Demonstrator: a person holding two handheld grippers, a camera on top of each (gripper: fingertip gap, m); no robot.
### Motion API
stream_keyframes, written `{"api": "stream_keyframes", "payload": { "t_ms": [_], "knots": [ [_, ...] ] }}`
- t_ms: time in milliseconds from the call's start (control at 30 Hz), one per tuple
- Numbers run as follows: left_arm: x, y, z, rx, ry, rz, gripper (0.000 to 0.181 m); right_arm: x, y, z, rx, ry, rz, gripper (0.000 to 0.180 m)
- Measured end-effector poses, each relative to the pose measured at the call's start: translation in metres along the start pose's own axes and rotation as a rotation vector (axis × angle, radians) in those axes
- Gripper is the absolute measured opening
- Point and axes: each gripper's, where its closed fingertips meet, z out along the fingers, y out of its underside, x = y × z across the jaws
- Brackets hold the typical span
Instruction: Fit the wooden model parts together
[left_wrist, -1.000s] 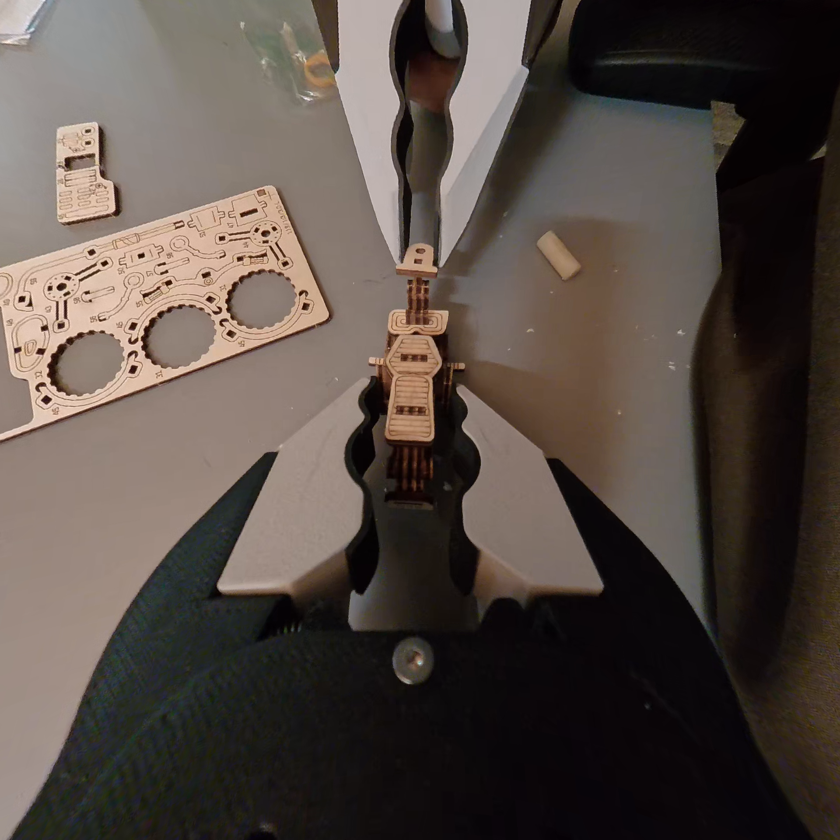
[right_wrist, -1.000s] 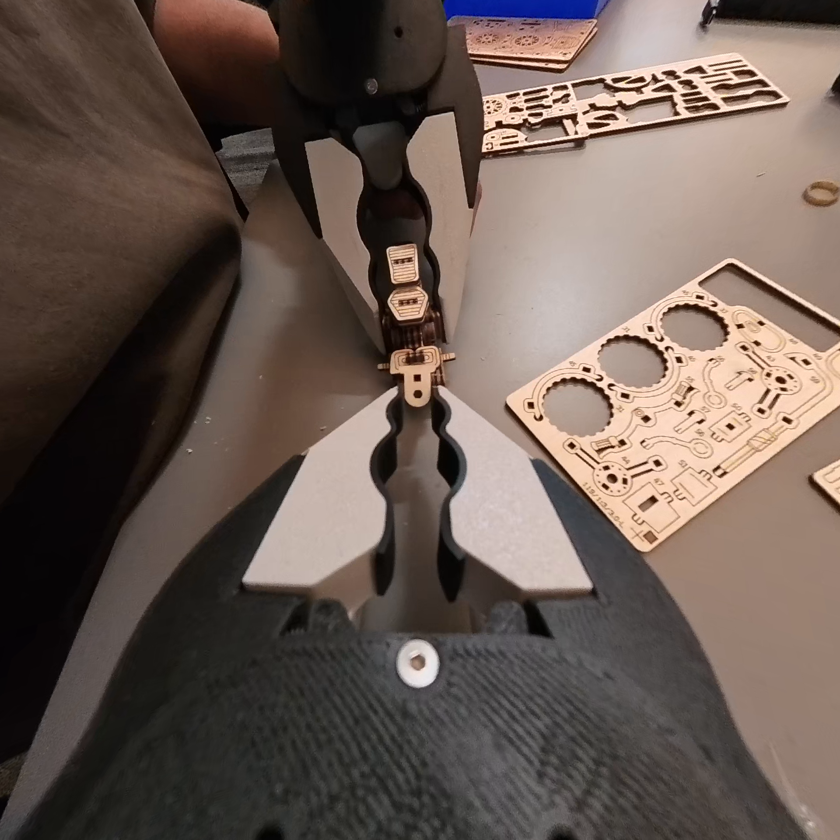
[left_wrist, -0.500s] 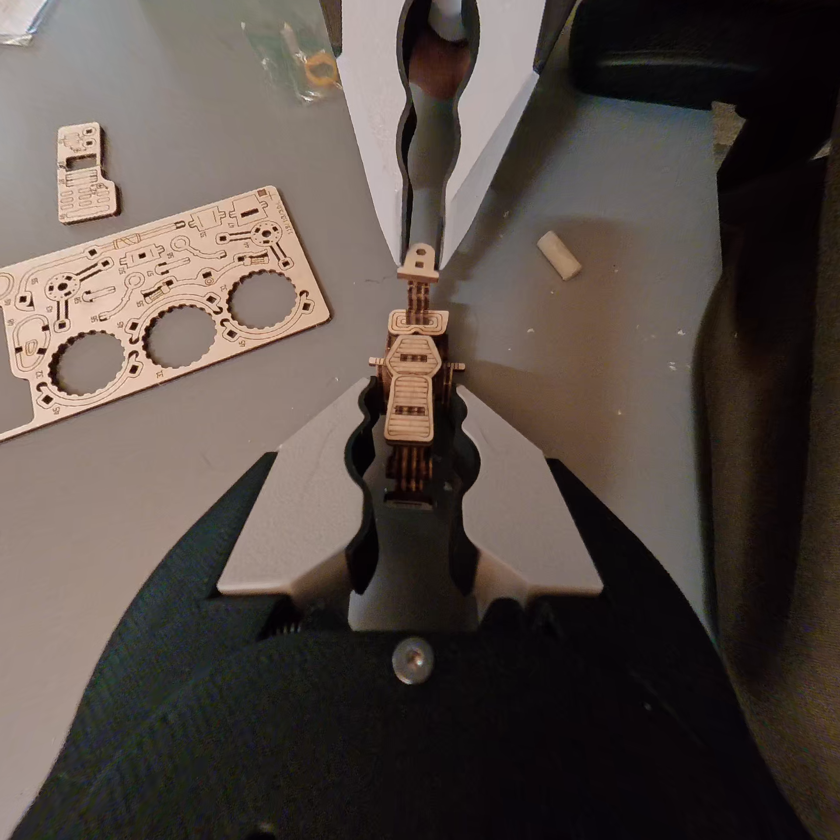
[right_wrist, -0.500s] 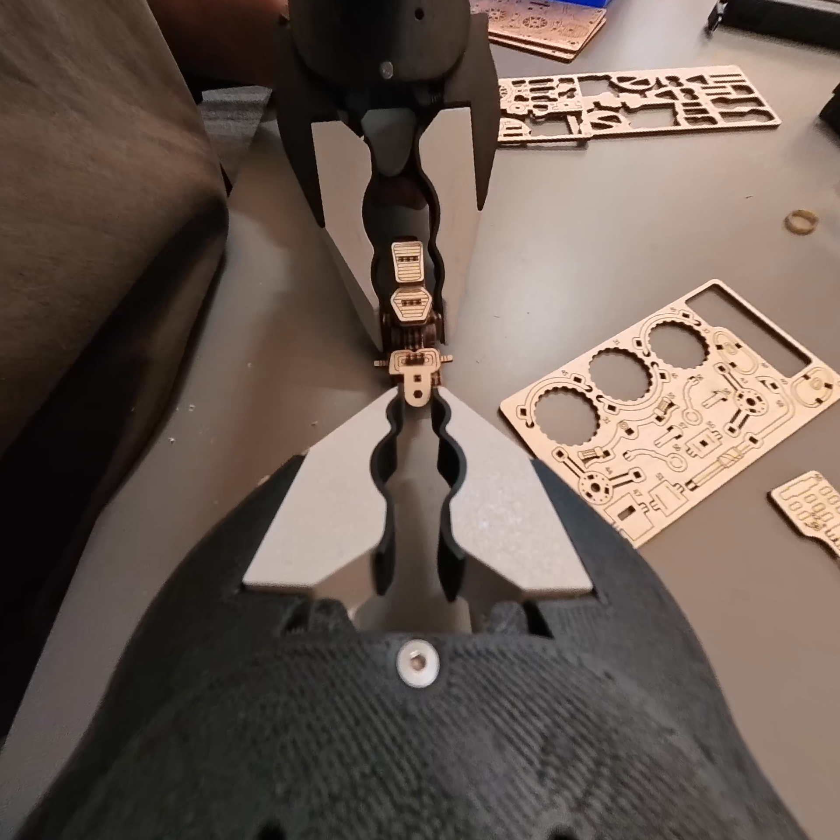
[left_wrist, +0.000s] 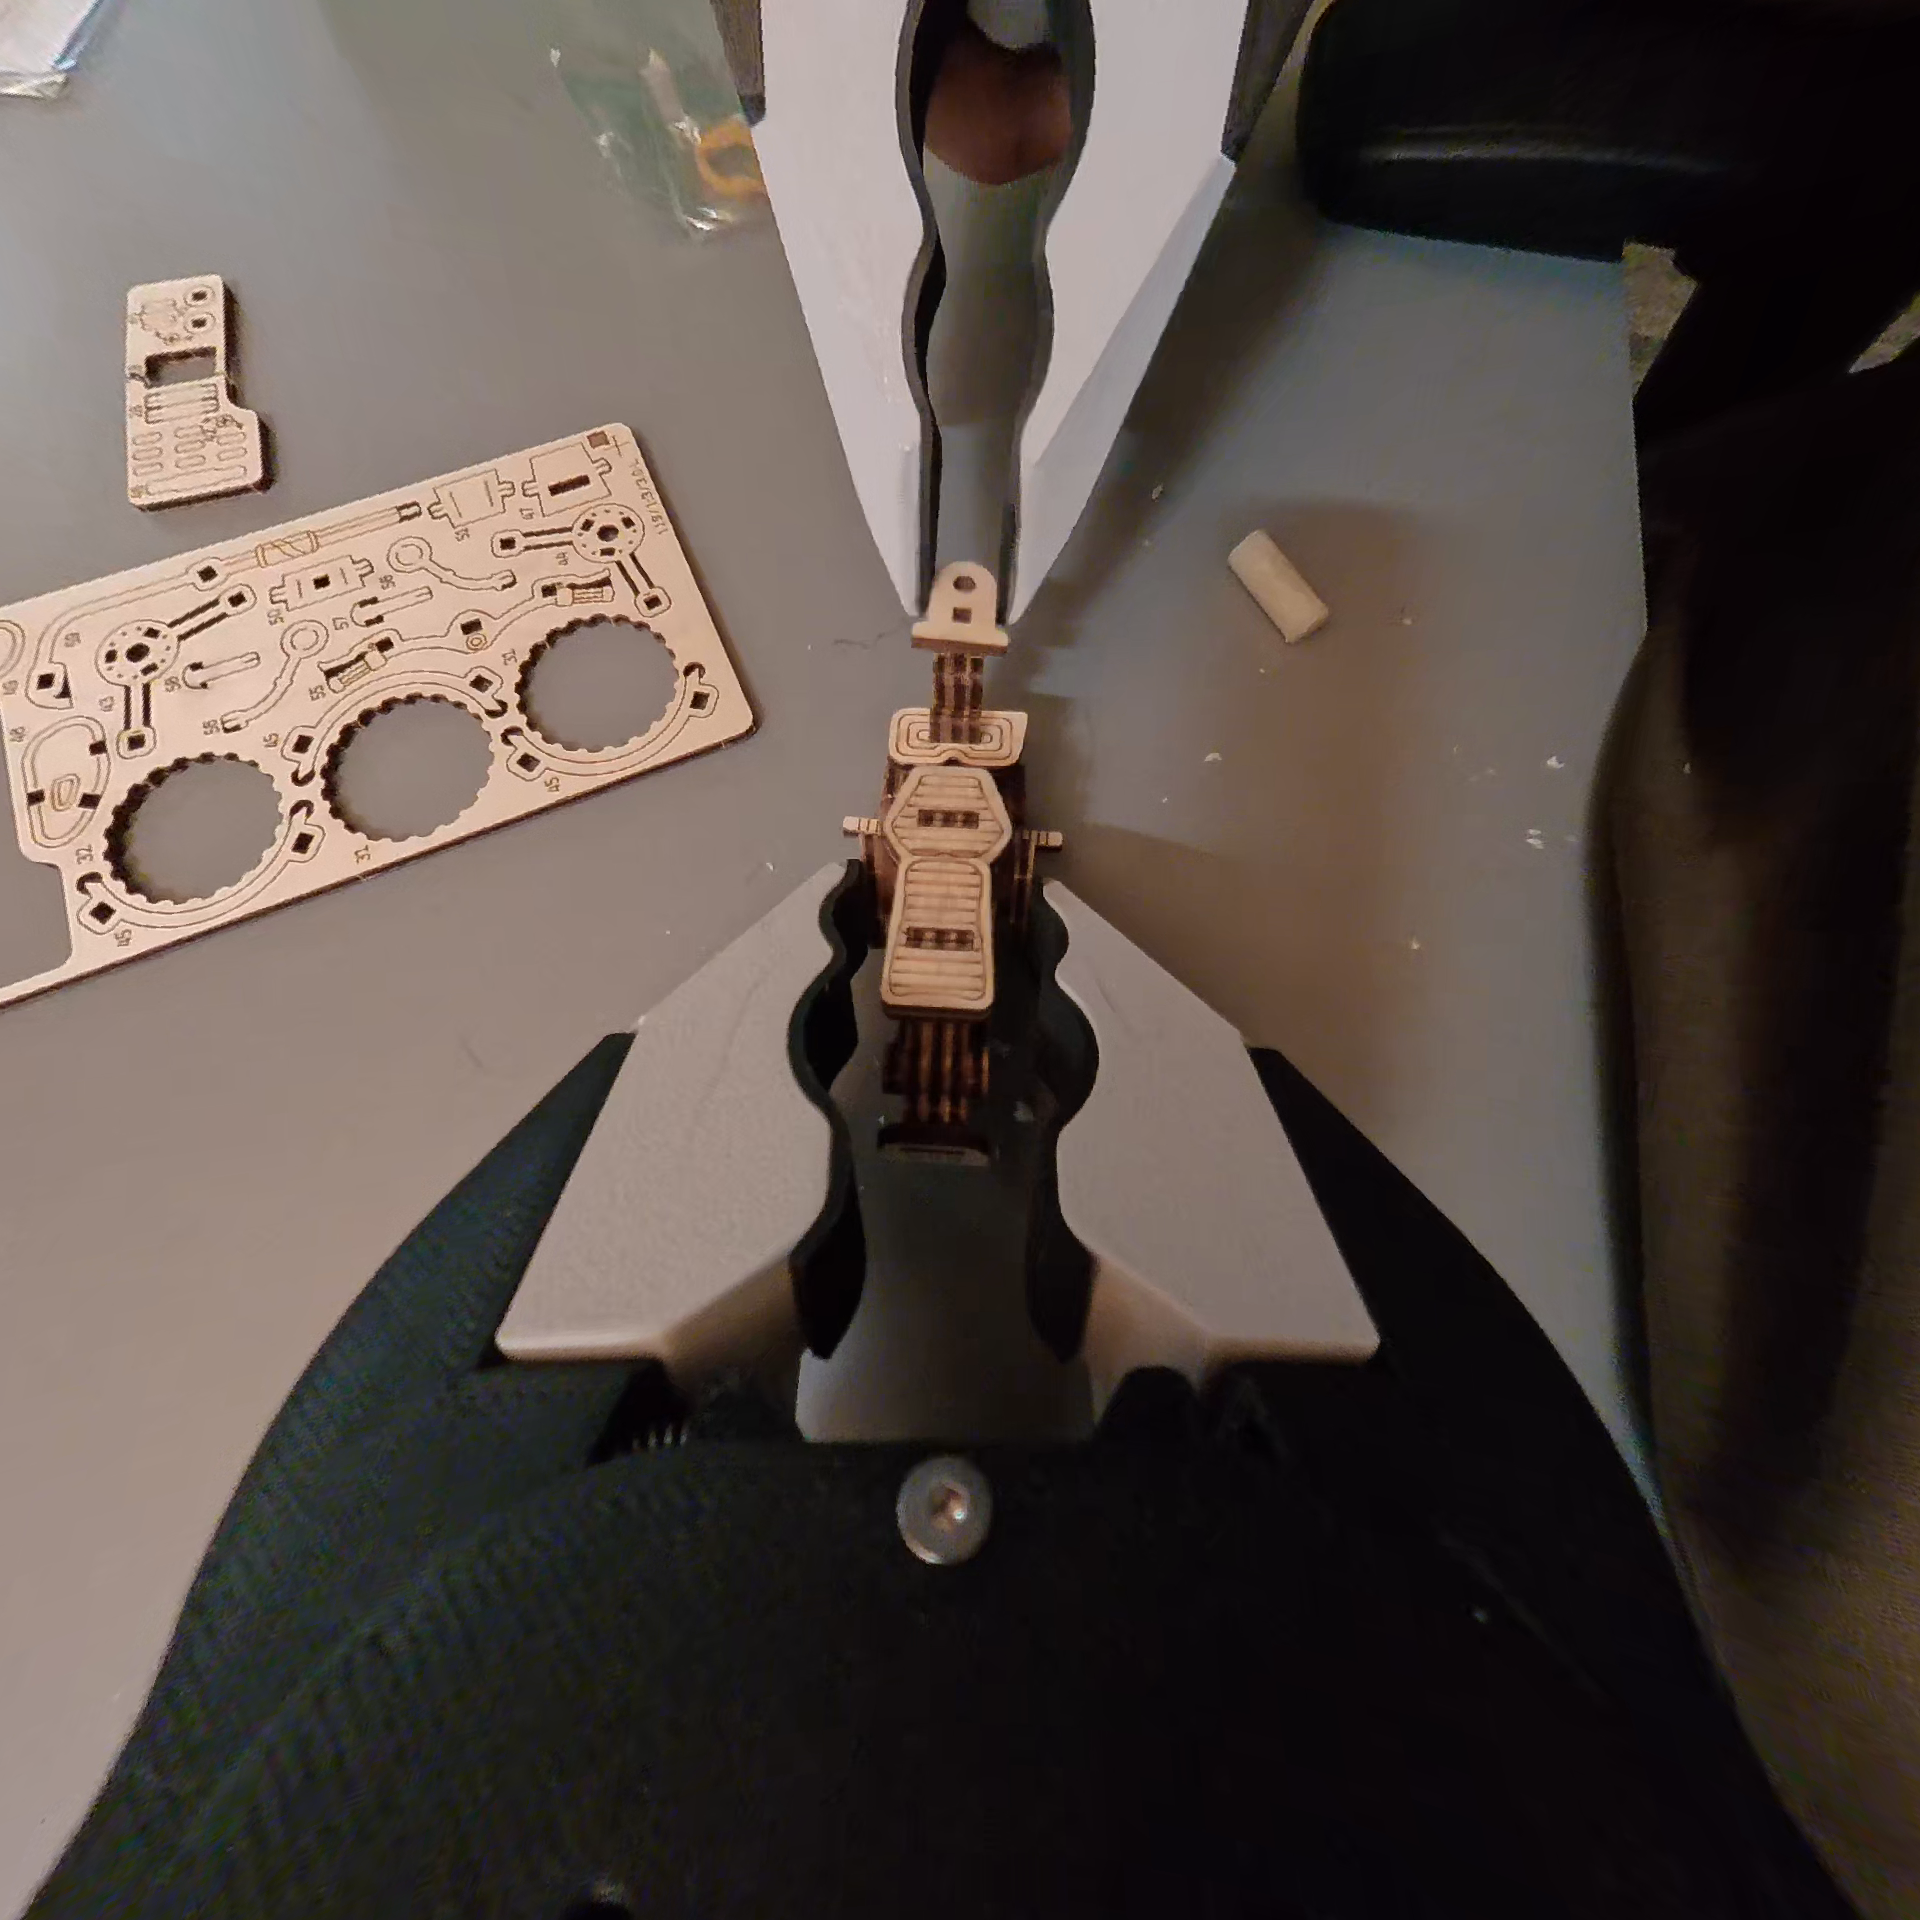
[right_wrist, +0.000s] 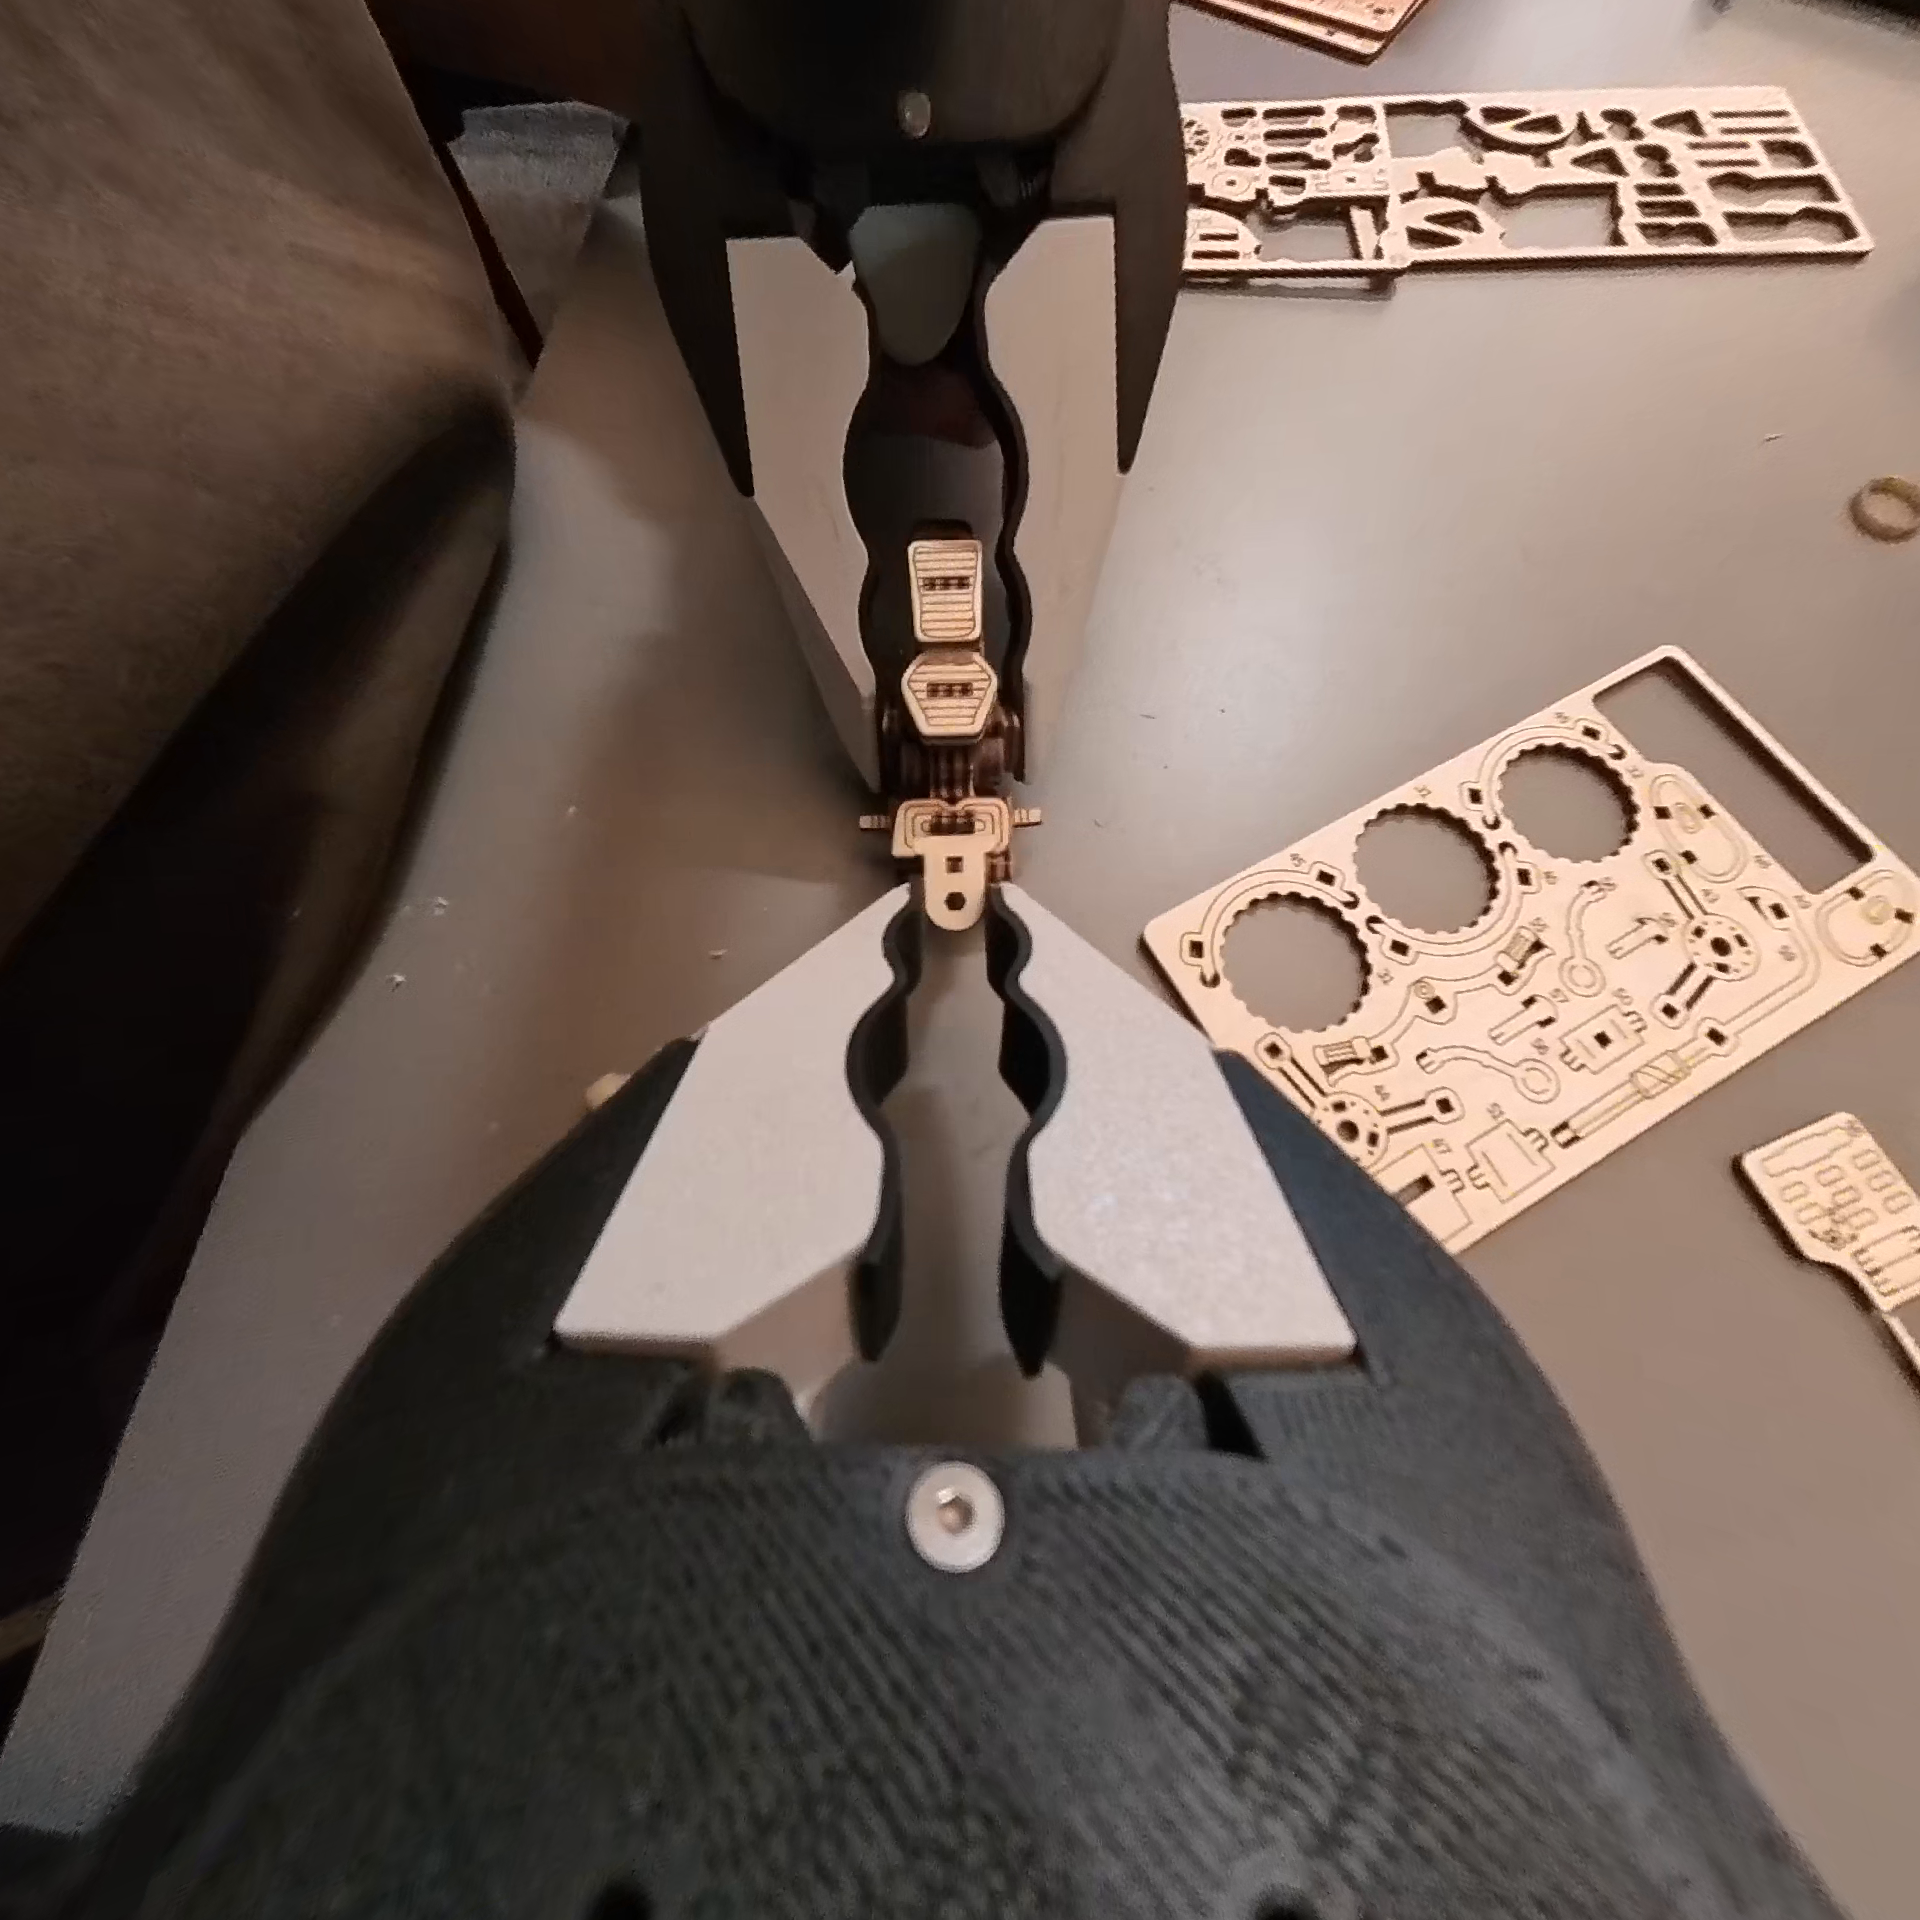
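A small wooden model (left_wrist: 940, 914), built from layered laser-cut parts, sits between the jaws of my left gripper (left_wrist: 951, 883), which is shut on it. It also shows in the right wrist view (right_wrist: 945, 665). My right gripper (right_wrist: 954, 899) faces the left one tip to tip. It is shut on a small wooden tab with a hole (right_wrist: 954, 894) at the model's front end. The same tab shows in the left wrist view (left_wrist: 961, 613), on top of a thin stem of the model. Both grippers are just above the grey table (left_wrist: 416, 1091).
A wooden parts sheet with three toothed round holes (left_wrist: 364, 707) lies beside the grippers, with a small cut-off panel (left_wrist: 192, 400) near it. A white cylinder (left_wrist: 1276, 601), a plastic bag (left_wrist: 686, 145), another sheet (right_wrist: 1507, 177) and a ring (right_wrist: 1886, 509) lie around. A person's clothing (right_wrist: 208, 520) borders the table edge. Left tips to right tips: about 5 centimetres. The small cut-off panel (left_wrist: 192, 400) is about 20 centimetres from both grippers' fingertips.
Both grippers keep their grips. The right wrist view has shifted a little and the left gripper looks slightly closer in it. The tab stays at the model's front end.
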Motion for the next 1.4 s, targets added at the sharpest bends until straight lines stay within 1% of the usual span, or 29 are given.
{"api": "stream_keyframes", "payload": {
  "t_ms": [733,1267,1300,1400],
  "knots": [
    [0.0004,0.0,0.0,0.0,-0.008,0.014,0.029,-0.0006,0.0024,-0.0015,-0.059,-0.026,-0.022,0.009],
    [0.0005,-0.0002,0.0001,-0.001,-0.01,0.016,0.029,-0.0001,0.0038,-0.0005,-0.08,0.002,-0.031,0.01],
    [0.0004,-0.0002,0.0,-0.001,-0.011,0.016,0.029,-0.0003,0.0039,-0.0004,-0.08,0.004,-0.026,0.01],
    [0.0002,-0.0002,0.0001,-0.001,-0.011,0.014,0.029,-0.0018,0.0046,0.0007,-0.082,0.006,-0.006,0.028]
  ]
}}
